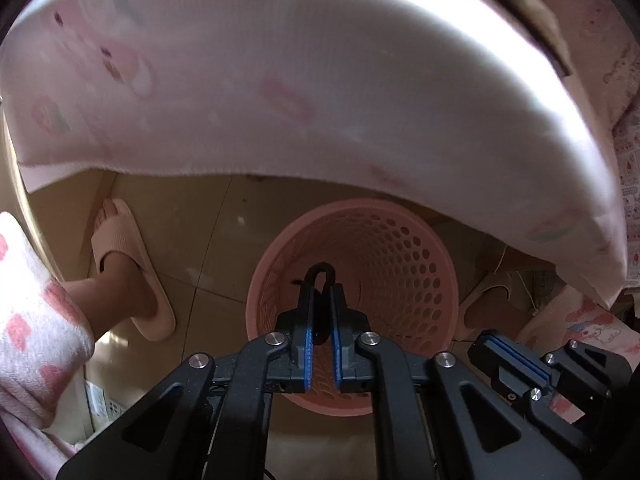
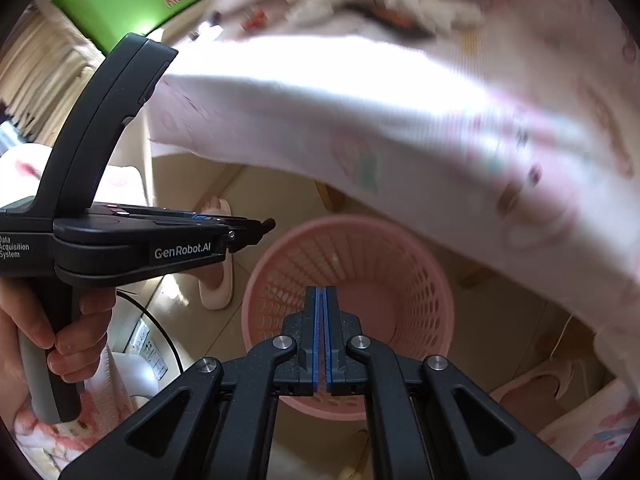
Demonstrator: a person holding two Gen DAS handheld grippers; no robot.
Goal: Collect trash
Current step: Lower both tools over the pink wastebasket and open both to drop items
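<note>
Left gripper (image 1: 320, 292) fingers clamped on black loop (image 1: 319, 274) above pink basket (image 1: 400, 240); right gripper (image 2: 320, 294) fingers together, empty.

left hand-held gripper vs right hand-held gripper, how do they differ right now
The left hand-held gripper is shut on a small black loop that sticks out past its tips; the right hand-held gripper is shut with nothing between its blue pads. In the right wrist view, the left one crosses in from the side, while the right one points straight at the pink basket. Both hang above that basket.
</note>
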